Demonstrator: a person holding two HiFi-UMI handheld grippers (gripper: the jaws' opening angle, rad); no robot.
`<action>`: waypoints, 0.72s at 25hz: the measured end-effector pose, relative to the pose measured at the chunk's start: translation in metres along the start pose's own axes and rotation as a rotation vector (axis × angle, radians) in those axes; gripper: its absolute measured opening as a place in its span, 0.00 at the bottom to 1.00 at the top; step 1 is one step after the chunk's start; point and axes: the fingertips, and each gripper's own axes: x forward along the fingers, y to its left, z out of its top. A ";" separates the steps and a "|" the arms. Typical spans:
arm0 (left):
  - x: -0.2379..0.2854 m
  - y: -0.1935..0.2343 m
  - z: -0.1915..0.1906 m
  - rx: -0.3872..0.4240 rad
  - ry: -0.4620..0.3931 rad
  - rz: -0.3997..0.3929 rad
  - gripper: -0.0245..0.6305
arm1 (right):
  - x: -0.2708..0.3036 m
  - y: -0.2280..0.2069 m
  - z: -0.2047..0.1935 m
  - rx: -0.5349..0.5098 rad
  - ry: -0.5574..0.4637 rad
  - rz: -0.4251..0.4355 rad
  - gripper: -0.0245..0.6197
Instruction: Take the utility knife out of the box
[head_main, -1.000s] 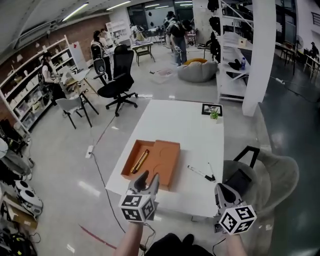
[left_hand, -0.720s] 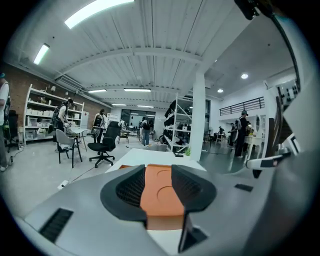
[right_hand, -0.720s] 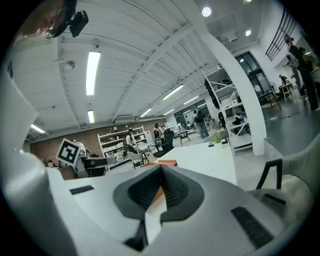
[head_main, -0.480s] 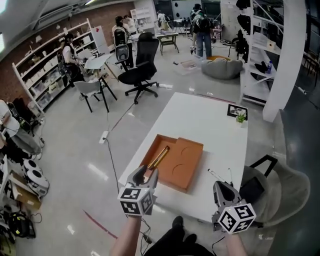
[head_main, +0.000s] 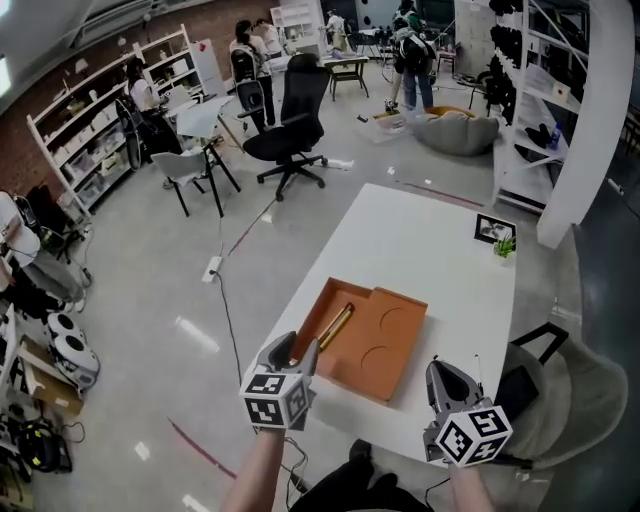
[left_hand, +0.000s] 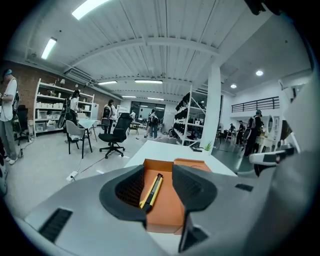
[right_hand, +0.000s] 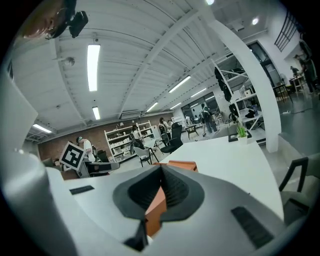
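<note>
Head view: the thin yellow utility knife (head_main: 335, 327) lies in the flat orange cardboard box (head_main: 385, 350), at twelve o'clock from the left gripper (head_main: 298, 350); left gripper view: fingers spread, aimed to catch it; right gripper view: right gripper (right_hand: 162, 168) fingers pressed together, empty, probably waiting.

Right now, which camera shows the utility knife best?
The left gripper view: the utility knife appears close and at nearly full length, lying in the orange box. The head view shows it too, but small and slanted in the left side of the box. The right gripper view shows only a corner of the box, no knife.
</note>
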 end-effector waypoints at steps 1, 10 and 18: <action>0.005 0.003 -0.001 0.003 0.009 -0.002 0.27 | 0.005 -0.001 0.000 0.003 0.002 -0.004 0.04; 0.057 0.015 0.000 0.097 0.097 -0.068 0.27 | 0.037 -0.008 0.000 0.019 0.019 -0.040 0.04; 0.101 0.002 -0.015 0.214 0.240 -0.134 0.27 | 0.045 -0.019 -0.001 0.034 0.026 -0.077 0.04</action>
